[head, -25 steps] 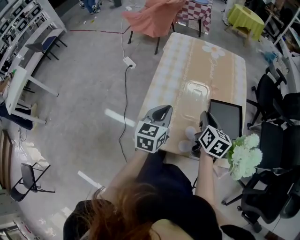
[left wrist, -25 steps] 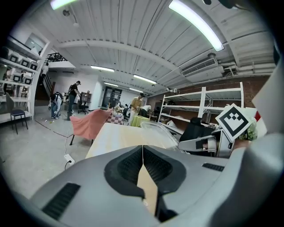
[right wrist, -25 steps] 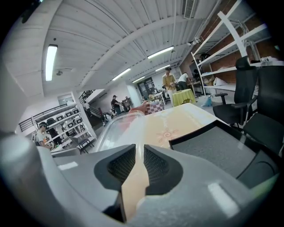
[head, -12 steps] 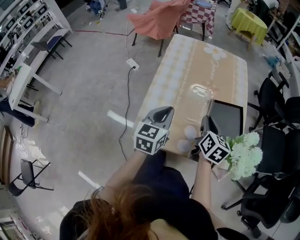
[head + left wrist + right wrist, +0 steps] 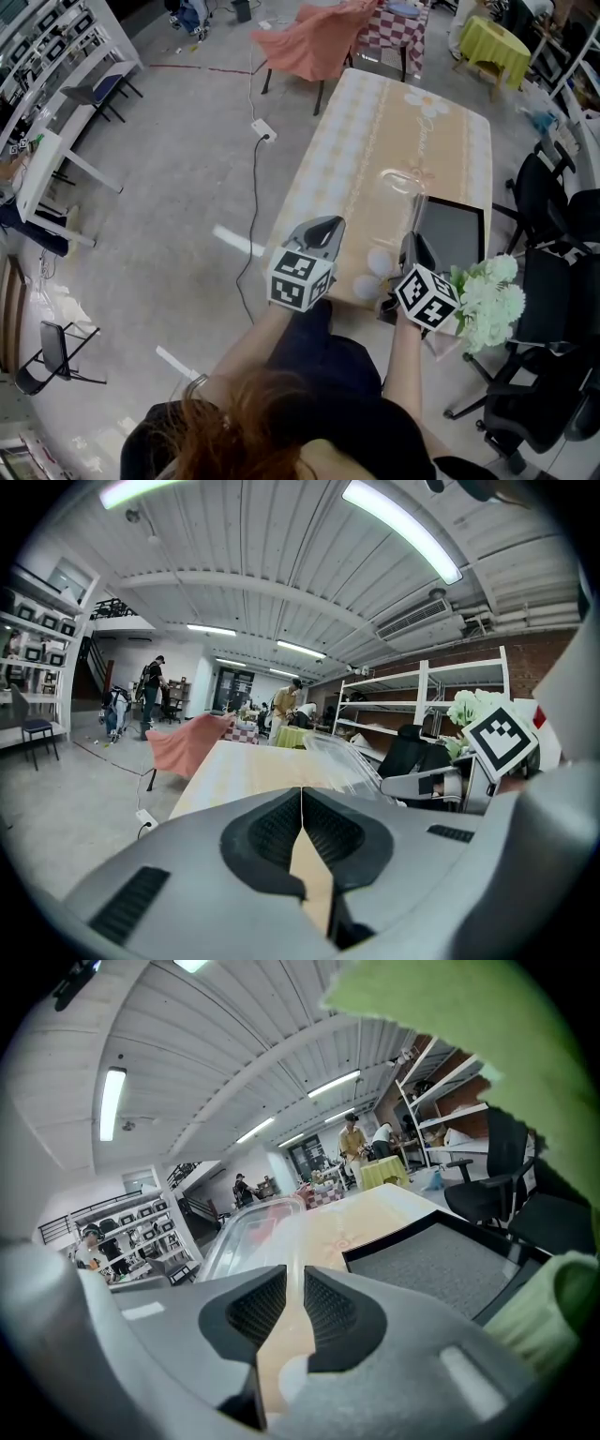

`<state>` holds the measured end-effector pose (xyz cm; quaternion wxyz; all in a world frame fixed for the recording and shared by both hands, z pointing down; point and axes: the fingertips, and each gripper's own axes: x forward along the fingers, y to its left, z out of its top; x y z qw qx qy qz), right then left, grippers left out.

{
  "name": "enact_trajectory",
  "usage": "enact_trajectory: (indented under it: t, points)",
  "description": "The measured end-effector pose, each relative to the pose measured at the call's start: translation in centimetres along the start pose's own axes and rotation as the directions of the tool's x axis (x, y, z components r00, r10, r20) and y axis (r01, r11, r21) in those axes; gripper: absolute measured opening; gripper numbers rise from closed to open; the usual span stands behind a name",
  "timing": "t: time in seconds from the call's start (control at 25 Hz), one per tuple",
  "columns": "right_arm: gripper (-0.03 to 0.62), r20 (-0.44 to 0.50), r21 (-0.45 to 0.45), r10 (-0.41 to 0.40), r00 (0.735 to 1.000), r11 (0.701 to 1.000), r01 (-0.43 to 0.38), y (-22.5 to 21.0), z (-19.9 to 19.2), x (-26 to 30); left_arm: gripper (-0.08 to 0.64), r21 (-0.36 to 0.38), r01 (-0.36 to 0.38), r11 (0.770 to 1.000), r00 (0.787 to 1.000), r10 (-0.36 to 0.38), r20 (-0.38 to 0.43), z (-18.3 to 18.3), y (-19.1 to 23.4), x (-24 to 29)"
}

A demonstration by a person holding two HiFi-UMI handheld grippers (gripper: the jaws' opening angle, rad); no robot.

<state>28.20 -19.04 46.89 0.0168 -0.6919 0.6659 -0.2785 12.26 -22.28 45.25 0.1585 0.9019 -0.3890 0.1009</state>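
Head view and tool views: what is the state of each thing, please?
Left tool: jaws together, empty.
Right tool: jaws slightly apart, empty.
Clear box: lying flat, looks empty.
Black tray: lying flat, nothing on it.
Flowers: in bloom.

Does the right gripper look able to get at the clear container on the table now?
Probably yes. The right gripper points toward the clear container, with only bare tablecloth between them; the black tray lies to the side, not across the way.

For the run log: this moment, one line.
left gripper: jaws shut, empty | right gripper: jaws slightly apart, empty | both over table near edge
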Motion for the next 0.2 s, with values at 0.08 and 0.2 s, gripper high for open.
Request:
enact_trajectory:
  t: [0.08,0.2]
  points:
    - [0.06,0.003,-0.002,0.0,1.0,1.0,0.0,-0.01,0.03,-0.1,0.012,-0.003,-0.001,1.0,1.0,0.001,-0.001,-0.21,-0.02,-0.1]
    - [0.06,0.007,-0.004,-0.001,1.0,1.0,0.001,-0.05,0.06,-0.18,0.012,-0.007,0.0,1.0,1.0,0.0,-0.002,-0.49,-0.1,-0.14]
